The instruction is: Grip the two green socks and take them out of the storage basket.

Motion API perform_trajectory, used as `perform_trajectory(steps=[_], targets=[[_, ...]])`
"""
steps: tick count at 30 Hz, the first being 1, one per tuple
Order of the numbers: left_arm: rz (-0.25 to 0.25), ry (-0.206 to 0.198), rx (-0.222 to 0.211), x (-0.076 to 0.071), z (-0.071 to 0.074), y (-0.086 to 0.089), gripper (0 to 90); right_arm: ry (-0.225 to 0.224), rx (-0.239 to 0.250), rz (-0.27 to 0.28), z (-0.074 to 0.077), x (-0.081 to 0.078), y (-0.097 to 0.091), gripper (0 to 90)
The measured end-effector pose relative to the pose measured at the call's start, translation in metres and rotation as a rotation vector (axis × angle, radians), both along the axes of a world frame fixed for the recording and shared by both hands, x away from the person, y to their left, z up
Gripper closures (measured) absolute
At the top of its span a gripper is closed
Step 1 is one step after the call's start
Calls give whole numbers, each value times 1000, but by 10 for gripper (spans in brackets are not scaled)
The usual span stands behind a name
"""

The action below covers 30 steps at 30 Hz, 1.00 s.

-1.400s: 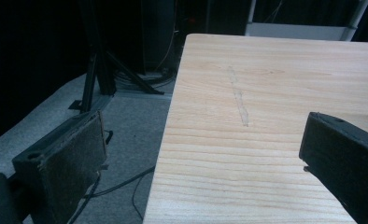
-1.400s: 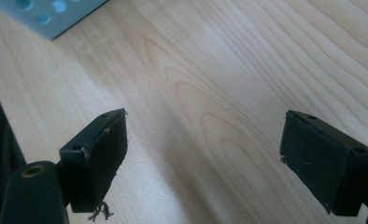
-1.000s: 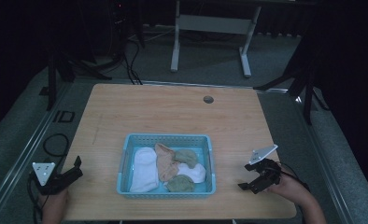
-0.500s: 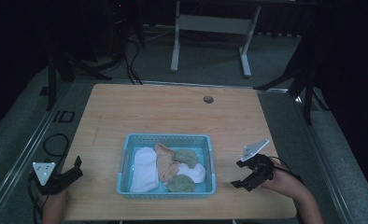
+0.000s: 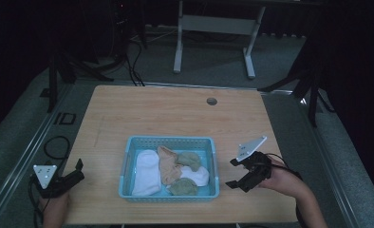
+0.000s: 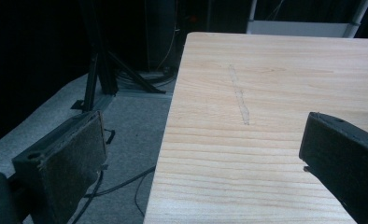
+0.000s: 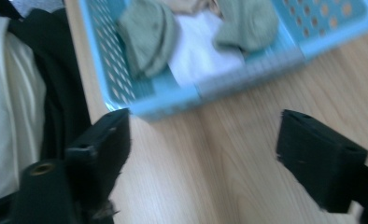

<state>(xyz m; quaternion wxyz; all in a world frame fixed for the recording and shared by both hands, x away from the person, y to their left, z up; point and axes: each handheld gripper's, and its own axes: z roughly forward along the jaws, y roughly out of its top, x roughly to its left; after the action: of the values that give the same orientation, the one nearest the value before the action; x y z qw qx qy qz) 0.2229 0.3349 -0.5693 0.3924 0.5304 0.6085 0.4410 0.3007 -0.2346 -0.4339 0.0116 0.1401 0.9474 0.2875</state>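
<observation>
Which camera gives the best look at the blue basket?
The high view: the whole basket and its socks show. The right gripper view catches one blurred corner; the left gripper view looks at the bare table.

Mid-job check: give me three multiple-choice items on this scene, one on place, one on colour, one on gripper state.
1. Where is the light blue perforated plastic basket?
A. table's near middle
B. far left corner
C. on the floor

2. What colour is the sock at the basket's left end?
A. red
B. white
C. black

3. How stand the jaws of the right gripper?
A. shut on a sock
B. shut, empty
C. open, empty

Answers: 1 A, the high view shows it there; 2 B, it lies pale white; 3 C, bare wood shows between the jaws.
</observation>
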Motion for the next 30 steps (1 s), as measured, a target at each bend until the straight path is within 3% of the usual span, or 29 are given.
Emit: perform_trajectory(steps=[5, 22, 28, 30], targets=[[-1, -1, -2, 0, 0, 0, 4, -7, -7, 50, 6, -1, 20, 194], [-5, -5, -7, 0, 0, 1, 3, 11, -34, 151, -6, 1, 81, 194], [-6, -5, -6, 0, 0, 1, 3, 10, -48, 156, -17, 6, 94, 242], [-7, -5, -5, 0, 0, 1, 3, 18, -56, 162, -22, 7, 98, 302]])
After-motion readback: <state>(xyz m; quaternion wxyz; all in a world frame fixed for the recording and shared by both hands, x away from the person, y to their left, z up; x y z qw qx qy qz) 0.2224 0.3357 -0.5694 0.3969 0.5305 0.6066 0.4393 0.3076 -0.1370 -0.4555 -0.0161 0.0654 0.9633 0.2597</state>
